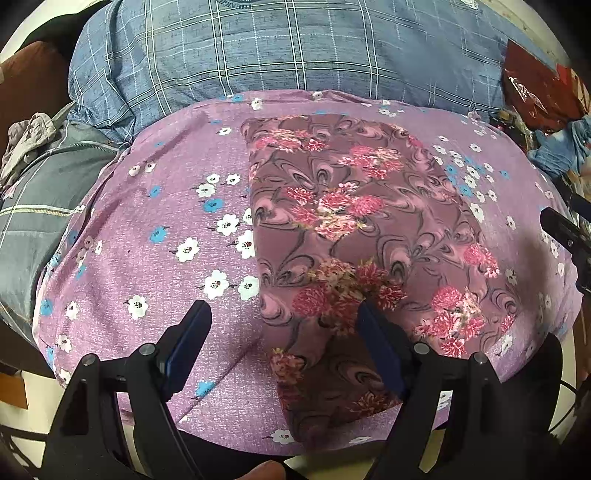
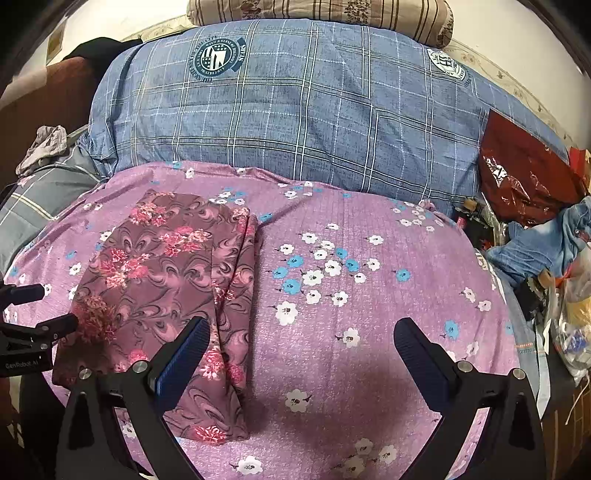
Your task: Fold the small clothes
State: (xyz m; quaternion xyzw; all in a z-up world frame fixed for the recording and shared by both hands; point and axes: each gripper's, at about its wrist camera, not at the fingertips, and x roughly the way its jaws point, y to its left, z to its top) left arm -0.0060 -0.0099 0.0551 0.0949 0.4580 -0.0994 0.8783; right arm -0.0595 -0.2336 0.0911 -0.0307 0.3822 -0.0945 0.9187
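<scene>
A maroon garment with pink flowers (image 1: 354, 229) lies folded into a long flat rectangle on a purple flowered sheet (image 1: 159, 206). It also shows in the right wrist view (image 2: 159, 280), left of centre. My left gripper (image 1: 284, 314) is open and empty, just above the garment's near left edge, its right finger over the cloth. My right gripper (image 2: 303, 332) is open and empty, its left finger over the garment's right edge, the rest over bare sheet (image 2: 369, 332). The left gripper's tip (image 2: 33, 325) shows at the left edge of the right wrist view.
A blue plaid quilt (image 2: 295, 122) is bunched behind the sheet. A striped pillow (image 2: 332, 11) lies beyond it. A dark red plastic bag (image 2: 517, 173), blue denim cloth (image 2: 546, 243) and other bags crowd the right side. A grey cloth (image 1: 29, 136) lies at the left.
</scene>
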